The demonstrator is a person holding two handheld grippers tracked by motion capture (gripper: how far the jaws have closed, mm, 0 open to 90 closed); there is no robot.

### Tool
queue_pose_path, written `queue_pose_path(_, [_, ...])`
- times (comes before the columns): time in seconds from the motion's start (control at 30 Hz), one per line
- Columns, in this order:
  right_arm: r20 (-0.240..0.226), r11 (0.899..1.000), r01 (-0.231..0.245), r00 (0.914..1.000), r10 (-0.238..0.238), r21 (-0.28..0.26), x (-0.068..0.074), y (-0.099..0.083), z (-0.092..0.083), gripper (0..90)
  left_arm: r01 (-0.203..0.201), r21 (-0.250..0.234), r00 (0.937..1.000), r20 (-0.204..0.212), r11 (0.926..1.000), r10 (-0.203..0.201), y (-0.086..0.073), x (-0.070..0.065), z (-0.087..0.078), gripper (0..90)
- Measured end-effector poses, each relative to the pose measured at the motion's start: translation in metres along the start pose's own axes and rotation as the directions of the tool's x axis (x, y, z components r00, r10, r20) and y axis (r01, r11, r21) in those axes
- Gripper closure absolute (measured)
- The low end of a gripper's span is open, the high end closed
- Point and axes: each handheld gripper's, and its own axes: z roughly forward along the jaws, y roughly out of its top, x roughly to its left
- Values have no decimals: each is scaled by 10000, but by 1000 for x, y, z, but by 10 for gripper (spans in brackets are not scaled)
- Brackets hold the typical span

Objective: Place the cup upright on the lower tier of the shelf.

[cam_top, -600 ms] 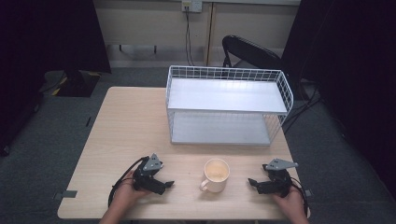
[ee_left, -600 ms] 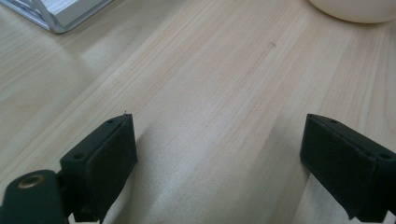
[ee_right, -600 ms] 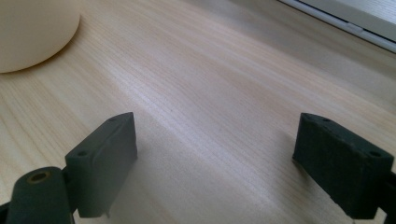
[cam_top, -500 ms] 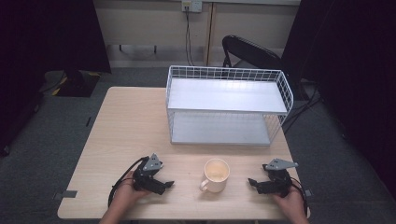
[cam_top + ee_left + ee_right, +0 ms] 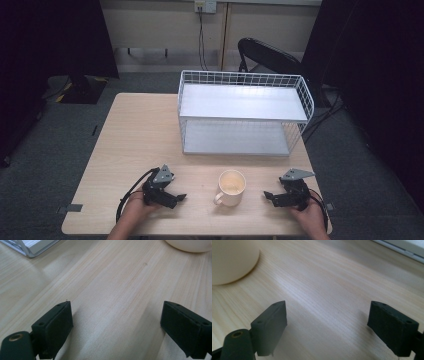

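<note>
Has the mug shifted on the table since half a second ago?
No. In the high view the mug stands at the same spot below the wire rack's front edge, between the left gripper and the right gripper, handle toward the left one.

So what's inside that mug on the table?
From the high view the mug looks empty: its pale cream inside shows down to the bottom, with no drink or object visible. The near inner wall is hidden by the rim. It stands between the two open grippers, touched by neither.
</note>
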Motion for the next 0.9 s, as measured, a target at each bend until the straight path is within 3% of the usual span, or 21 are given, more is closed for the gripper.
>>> queue_pose_path(0.17, [-52, 9999, 105, 9999, -106, -112, 4, 11, -7, 152, -2, 0, 10000, 0, 10000, 2, 0, 0, 0, 103])
queue_pose_path(0.5, [-465, 9991, -172, 9988, 154, -379, 7, 33, -17, 153, -1, -1, 10000, -1, 10000, 1, 0, 0, 0, 103])
queue_pose_path(0.9, [-658, 9981, 336, 9971, -371, -526, 13, 57, -28, 159, 0, 1, 10000, 2, 10000, 0, 0, 0, 0, 103])
